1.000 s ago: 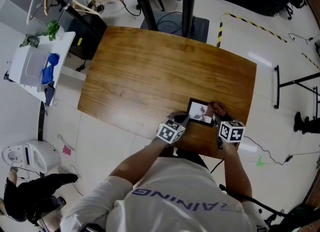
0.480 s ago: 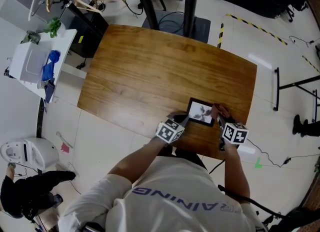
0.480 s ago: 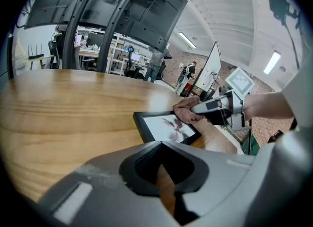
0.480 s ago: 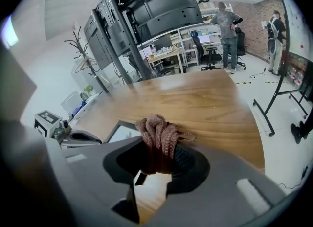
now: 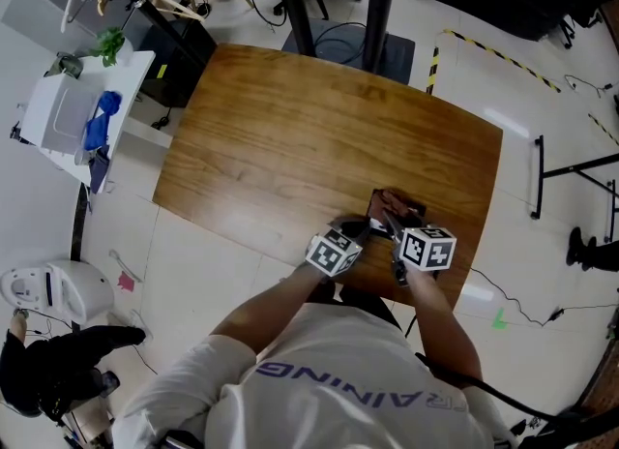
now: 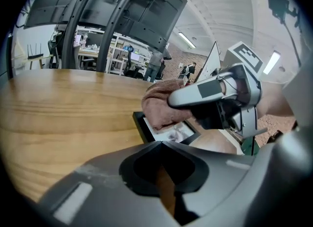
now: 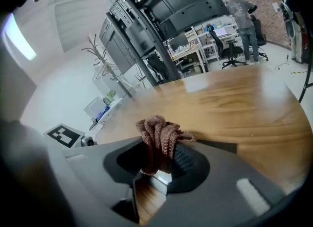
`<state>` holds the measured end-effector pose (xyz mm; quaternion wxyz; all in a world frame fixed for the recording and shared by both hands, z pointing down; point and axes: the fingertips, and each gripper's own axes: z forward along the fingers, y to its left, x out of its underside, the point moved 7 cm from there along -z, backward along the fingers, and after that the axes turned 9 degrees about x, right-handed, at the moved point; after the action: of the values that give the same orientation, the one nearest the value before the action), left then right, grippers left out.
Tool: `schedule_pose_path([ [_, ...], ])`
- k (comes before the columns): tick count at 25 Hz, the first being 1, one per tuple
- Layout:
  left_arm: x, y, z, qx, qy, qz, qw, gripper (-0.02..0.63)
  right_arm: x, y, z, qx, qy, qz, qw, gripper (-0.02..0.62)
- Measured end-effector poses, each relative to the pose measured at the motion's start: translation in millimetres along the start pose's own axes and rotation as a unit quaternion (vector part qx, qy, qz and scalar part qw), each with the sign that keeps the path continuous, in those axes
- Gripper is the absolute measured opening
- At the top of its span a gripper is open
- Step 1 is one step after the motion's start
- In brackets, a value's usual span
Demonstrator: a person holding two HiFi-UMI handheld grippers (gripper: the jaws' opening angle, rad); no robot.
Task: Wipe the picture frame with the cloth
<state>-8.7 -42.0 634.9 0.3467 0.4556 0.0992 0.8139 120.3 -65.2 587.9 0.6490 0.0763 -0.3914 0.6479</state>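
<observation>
Right gripper point(image 7: 157, 160) with cloth point(image 7: 159, 133) on frame point(image 6: 142, 125)

Lab (hazard tape point(image 5: 503, 60), floor cables point(image 5: 341, 50))

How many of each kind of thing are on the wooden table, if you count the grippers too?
gripper: 2, the left gripper and the right gripper
cloth: 1
picture frame: 1
Total: 4
</observation>
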Motion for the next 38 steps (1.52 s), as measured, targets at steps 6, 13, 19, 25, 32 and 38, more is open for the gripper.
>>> schedule_pose_path([
  [6, -0.6, 0.2, -0.2, 0.001, 0.000, -0.002, 1.0000, 0.006, 9.8, 14.0, 23.9, 0.004, 0.036, -0.018, 0.999, 0.123],
  [13, 0.8, 0.1, -0.4, 0.002, 0.001, -0.001, 1.0000, 0.006, 17.8, 4.0, 21.7, 0.035, 0.058, -0.043, 0.997, 0.124],
  [19, 1.5, 0.9, -0.7, 0.001, 0.000, 0.002, 1.0000, 0.006, 26.9, -21.5, 3.0, 0.068, 0.058, -0.041, 0.995, 0.124],
  [25, 0.0, 0.5, 0.0, 0.000, -0.001, 0.000, 1.0000, 0.006, 35.2, -52.8, -23.3, 0.088, 0.031, 0.007, 0.996, 0.126],
  [32, 2.8, 0.4, -0.9, 0.003, 0.005, 0.009, 0.9999, 0.006, 43.7, -75.5, -55.0, 0.117, 0.009, 0.034, 0.993, 0.127],
  [38, 1.4, -1.5, -1.6, 0.002, 0.004, 0.008, 1.0000, 0.006, 48.0, -89.3, -66.3, 0.134, 0.010, 0.040, 0.990, 0.126],
])
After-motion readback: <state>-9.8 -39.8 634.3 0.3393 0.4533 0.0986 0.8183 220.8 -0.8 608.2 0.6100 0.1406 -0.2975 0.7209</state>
